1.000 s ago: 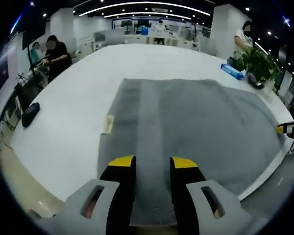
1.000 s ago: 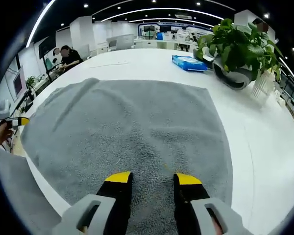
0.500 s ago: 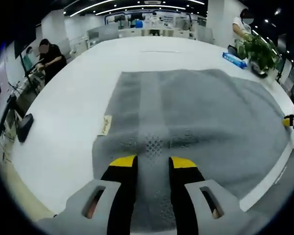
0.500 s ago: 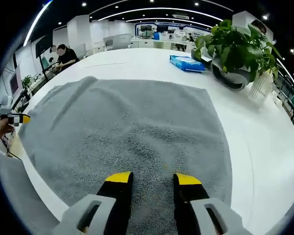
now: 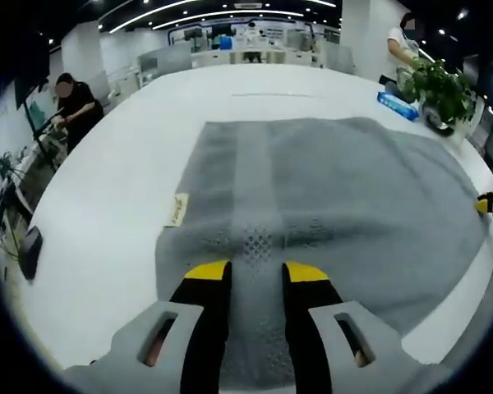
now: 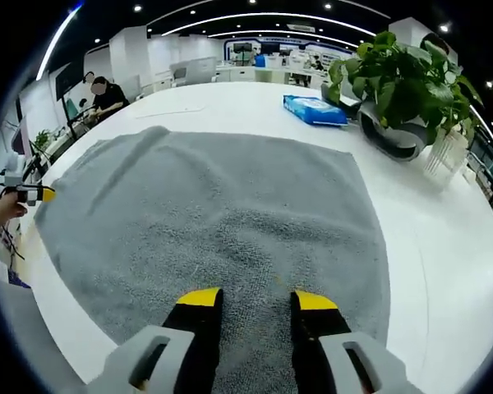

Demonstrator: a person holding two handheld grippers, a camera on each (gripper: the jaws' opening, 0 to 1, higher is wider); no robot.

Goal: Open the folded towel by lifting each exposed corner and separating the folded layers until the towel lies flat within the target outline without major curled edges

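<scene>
The towel (image 5: 329,205) lies spread on the table (image 5: 123,189), and its near edge runs under the left claw (image 5: 245,271), whose jaws stand apart above the cloth. In the left gripper view a label (image 5: 177,209) sticks out from the towel's left edge onto the table. The right claw (image 6: 251,297) hangs over the towel's near part, jaws apart. In the right gripper view a potted plant (image 6: 398,86) stands on the table beyond the towel's far right corner, with a flat packet (image 6: 315,109) just left of it. A seated person (image 6: 105,94) is past the table's far left side.
</scene>
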